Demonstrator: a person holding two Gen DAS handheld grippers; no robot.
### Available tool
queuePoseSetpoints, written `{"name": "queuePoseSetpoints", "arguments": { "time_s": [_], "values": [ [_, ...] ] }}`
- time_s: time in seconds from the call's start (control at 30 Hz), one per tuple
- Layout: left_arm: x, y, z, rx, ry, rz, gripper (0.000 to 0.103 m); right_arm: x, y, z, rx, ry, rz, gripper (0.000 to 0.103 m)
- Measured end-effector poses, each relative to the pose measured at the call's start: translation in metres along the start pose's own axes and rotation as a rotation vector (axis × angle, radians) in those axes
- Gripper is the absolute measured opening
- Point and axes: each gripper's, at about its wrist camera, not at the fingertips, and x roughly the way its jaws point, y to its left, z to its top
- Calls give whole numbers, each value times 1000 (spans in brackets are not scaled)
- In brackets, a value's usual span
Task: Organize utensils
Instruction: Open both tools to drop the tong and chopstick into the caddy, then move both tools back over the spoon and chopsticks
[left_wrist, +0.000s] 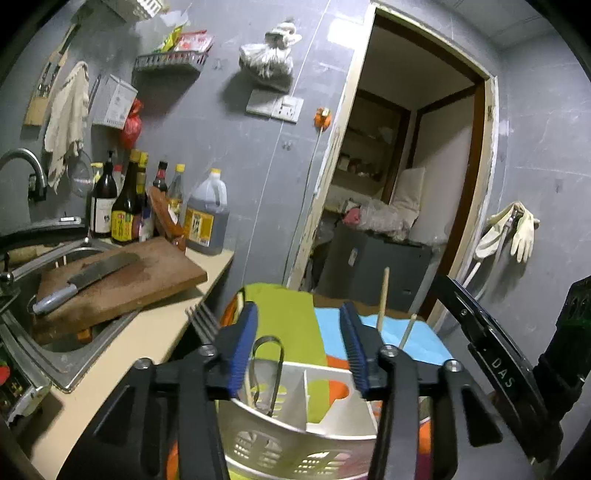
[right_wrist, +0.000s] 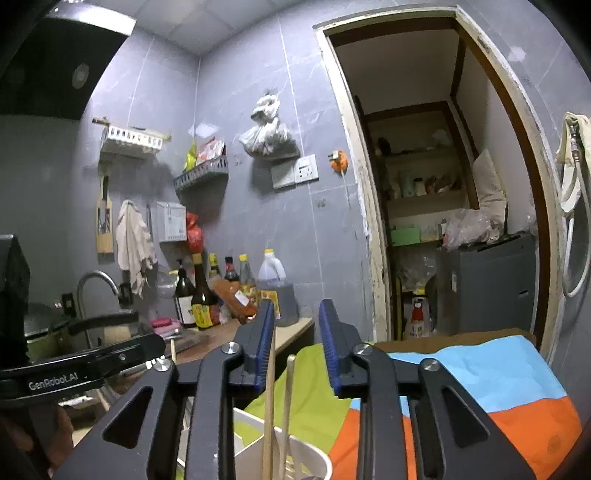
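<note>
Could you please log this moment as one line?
left gripper: open over caddy | right gripper: open, chopsticks released

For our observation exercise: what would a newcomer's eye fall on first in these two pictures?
Probably the patchwork cloth in green, blue and orange under the white utensil caddy. Next, the cleaver lying on a wooden chopping board over the sink at left, with dark sauce bottles behind it against the grey wall.
</note>
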Motion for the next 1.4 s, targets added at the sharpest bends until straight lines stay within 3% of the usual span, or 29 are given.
{"name": "queuePoseSetpoints", "arguments": {
  "time_s": [0.1,0.17,0.3,0.37,0.43,0.63,1.1,1.4],
  "values": [
    [-5,-7,4,2,-27,3,56,-9,-7,10,-4,-13,-18,30],
    [-9,-14,6,6,-48,2,62,-17,-13,17,-2,-27,-29,45],
    [-16,-28,8,15,-84,7,81,-37,-29,31,-5,-52,-62,57],
    [-19,-35,8,20,-95,2,87,-47,-37,36,-7,-58,-81,75],
    [-22,-45,6,33,-108,2,94,-60,-47,39,-6,-70,-96,80],
    [-26,-70,-1,70,-109,-24,97,-92,-66,42,-36,-69,-147,102],
    [-16,-124,-37,153,-33,-87,98,-143,-96,33,-121,-48,-238,103],
    [-4,-154,-73,225,74,-119,98,-155,-121,13,-140,46,-290,103]
  ]
}}
